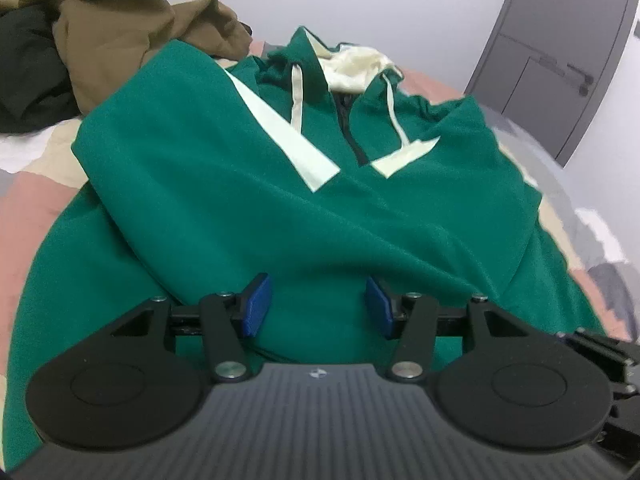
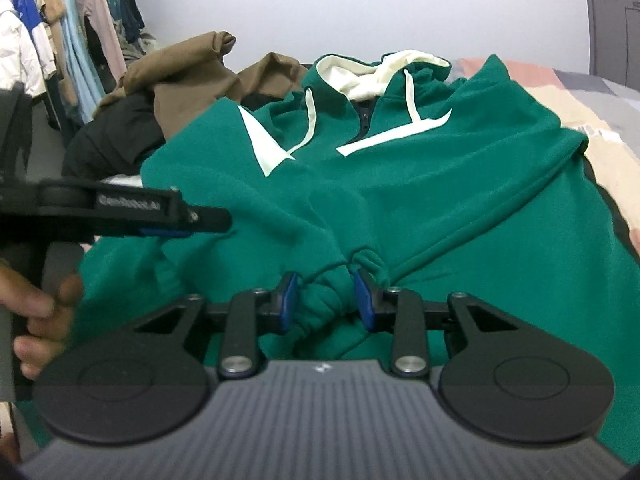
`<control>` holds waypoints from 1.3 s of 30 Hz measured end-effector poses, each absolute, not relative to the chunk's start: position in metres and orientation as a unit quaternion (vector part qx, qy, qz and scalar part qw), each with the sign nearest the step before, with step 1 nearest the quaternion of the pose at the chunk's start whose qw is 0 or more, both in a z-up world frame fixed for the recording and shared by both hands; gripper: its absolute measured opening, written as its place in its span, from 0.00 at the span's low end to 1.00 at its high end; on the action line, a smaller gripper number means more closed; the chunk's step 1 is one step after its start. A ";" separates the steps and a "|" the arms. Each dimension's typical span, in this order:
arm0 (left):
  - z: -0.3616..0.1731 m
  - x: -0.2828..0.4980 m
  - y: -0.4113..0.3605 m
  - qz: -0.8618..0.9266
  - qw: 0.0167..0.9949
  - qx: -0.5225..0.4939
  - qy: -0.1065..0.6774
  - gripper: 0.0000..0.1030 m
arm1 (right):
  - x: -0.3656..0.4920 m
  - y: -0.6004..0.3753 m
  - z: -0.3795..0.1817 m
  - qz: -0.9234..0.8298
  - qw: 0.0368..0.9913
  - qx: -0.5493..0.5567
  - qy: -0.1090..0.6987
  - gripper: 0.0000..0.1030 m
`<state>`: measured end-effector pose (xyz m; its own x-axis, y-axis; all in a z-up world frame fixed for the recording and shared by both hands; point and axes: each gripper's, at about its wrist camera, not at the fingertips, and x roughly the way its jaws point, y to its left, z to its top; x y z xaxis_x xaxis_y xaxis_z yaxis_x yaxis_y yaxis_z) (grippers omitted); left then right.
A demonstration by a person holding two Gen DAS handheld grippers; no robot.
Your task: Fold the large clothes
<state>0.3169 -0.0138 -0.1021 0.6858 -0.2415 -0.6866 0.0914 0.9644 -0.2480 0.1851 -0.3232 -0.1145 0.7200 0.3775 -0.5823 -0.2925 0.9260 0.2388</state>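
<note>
A green hoodie [image 1: 240, 184] with a cream hood lining, drawstrings and cream stripes lies spread on the bed, hood at the far end. Its sleeves are folded in across the body. In the right wrist view the hoodie [image 2: 440, 184] fills the middle, and a bunched sleeve cuff [image 2: 320, 308] sits between the blue pads of my right gripper [image 2: 326, 300], which is shut on it. My left gripper [image 1: 316, 308] hovers open over the lower body of the hoodie with nothing pinched. Seen from the right wrist, the left gripper [image 2: 200, 220] comes in from the left, held by a hand [image 2: 40, 304].
A brown garment [image 1: 120, 20] and a black one [image 1: 24, 72] are heaped at the far left of the bed. The patchwork bedspread [image 1: 32, 200] shows around the hoodie. A grey door [image 1: 560, 60] stands at the right. Hanging clothes [image 2: 60, 20] line the far left.
</note>
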 end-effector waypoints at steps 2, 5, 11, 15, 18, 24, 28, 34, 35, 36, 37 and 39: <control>-0.106 0.318 -0.017 -0.089 0.914 -0.085 0.386 0.57 | 0.185 -0.322 -0.117 0.182 0.925 0.061 0.329 0.34; -0.106 0.318 -0.021 -0.087 0.916 -0.079 0.385 0.57 | 0.185 -0.324 -0.119 0.182 0.923 0.067 0.332 0.33; -0.094 0.312 -0.015 -0.095 0.915 -0.101 0.379 0.71 | 0.184 -0.333 -0.118 0.182 0.921 0.098 0.329 0.33; -0.070 0.308 -0.008 -0.114 0.918 -0.119 0.361 0.72 | 0.181 -0.346 -0.102 0.175 0.927 0.133 0.303 0.35; -0.048 0.316 -0.005 -0.117 0.926 -0.110 0.342 0.74 | 0.184 -0.356 -0.090 0.164 0.931 0.151 0.289 0.36; -0.023 0.377 0.007 -0.103 0.939 -0.091 0.315 0.76 | 0.244 -0.372 -0.065 0.160 0.935 0.161 0.272 0.52; -0.027 0.454 0.019 -0.089 0.940 -0.103 0.314 0.76 | 0.322 -0.378 -0.054 0.146 0.936 0.158 0.278 0.57; -0.042 0.582 0.028 -0.066 0.947 -0.119 0.291 0.76 | 0.469 -0.390 -0.064 0.093 0.935 0.174 0.294 0.56; -0.044 0.599 0.029 -0.067 0.947 -0.118 0.291 0.76 | 0.492 -0.391 -0.066 0.082 0.936 0.171 0.296 0.55; -0.048 0.620 0.030 -0.071 0.947 -0.116 0.291 0.76 | 0.518 -0.392 -0.069 0.069 0.936 0.172 0.298 0.55; -0.052 0.635 0.030 -0.078 0.947 -0.115 0.291 0.76 | 0.541 -0.395 -0.073 0.057 0.936 0.181 0.297 0.55; -0.060 0.663 0.027 -0.083 0.945 -0.107 0.298 0.75 | 0.580 -0.401 -0.082 0.033 0.933 0.198 0.299 0.53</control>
<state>0.6629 0.0267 -0.0596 0.8091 -0.2197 -0.5450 0.0929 0.9636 -0.2506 0.5804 -0.4010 -0.0822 0.8194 0.1809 -0.5440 0.0562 0.9190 0.3903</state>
